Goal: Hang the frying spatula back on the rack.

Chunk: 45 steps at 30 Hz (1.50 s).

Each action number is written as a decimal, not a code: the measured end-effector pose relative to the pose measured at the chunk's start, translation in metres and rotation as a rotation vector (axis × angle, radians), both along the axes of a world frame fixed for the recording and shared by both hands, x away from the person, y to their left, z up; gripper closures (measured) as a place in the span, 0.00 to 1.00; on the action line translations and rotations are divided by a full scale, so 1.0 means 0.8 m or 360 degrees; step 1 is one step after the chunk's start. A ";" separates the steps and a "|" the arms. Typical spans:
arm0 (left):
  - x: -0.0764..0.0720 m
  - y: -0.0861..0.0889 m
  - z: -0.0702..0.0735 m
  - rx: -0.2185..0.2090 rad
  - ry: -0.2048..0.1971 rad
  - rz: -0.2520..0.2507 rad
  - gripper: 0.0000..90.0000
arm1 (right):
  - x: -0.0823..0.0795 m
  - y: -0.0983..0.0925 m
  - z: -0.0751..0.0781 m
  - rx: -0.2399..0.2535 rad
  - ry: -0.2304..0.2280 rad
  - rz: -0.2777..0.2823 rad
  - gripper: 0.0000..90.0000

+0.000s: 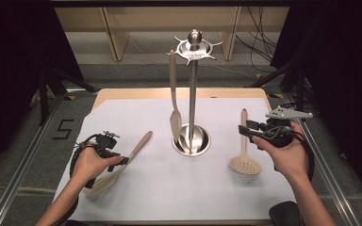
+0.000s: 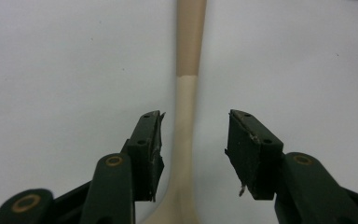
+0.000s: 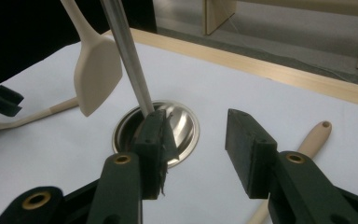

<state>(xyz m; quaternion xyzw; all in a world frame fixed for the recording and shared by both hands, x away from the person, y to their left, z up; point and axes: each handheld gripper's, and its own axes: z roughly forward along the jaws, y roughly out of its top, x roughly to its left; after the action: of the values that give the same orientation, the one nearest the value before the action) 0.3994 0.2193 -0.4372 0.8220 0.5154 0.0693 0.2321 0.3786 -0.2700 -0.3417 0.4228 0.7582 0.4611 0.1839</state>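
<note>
The left tongs [image 1: 122, 161] stand apart around the thin neck of a long beige plastic spoon with a tan wooden-looking handle [image 1: 133, 153], which lies flat on the white sheet covering the tabletop [image 1: 136, 117], at its left side, handle pointing toward the stand. In the left gripper view the spoon's neck [image 2: 185, 121] runs up between the two black jaws with a gap on either side, so nothing is clamped yet. The right tongs [image 1: 242, 131] are also apart and hold nothing, hovering just beside the handle of a beige slotted skimmer [image 1: 244, 150] that lies at the right.

The spoon looks light and stiff, likely smooth and a little slippery on the paper. Its neck is narrow, so a pinch there could let it swivel. A hold farther up, on the thicker tan handle, should give the pads more to bite on and keep the bowl end from drooping.

Count: three beige utensils, namely the spoon, the skimmer and one flat spatula [image 1: 174, 101] hanging from the hooks of one polished steel stand with a round dished base [image 1: 192, 94]. Two utensils lie on the sheet.
</note>
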 end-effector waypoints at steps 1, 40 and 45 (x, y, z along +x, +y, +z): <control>0.000 -0.002 0.000 -0.0010 0.0008 0.0012 0.60 | 0.000 -0.002 -0.001 -0.0017 -0.0019 -0.0008 0.67; 0.058 -0.033 -0.022 0.0326 0.0454 -0.0213 0.66 | -0.013 -0.010 0.002 0.0014 0.0122 -0.0021 0.84; 0.053 -0.037 -0.027 0.0343 0.0497 -0.0144 0.70 | -0.011 -0.011 0.001 -0.0022 0.0113 0.0002 0.84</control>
<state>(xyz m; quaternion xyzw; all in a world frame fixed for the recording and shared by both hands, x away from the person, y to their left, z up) 0.4419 0.1899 -0.4589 0.8652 0.4972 -0.0148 0.0628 0.3702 -0.2784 -0.3408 0.4372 0.7676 0.4407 0.1595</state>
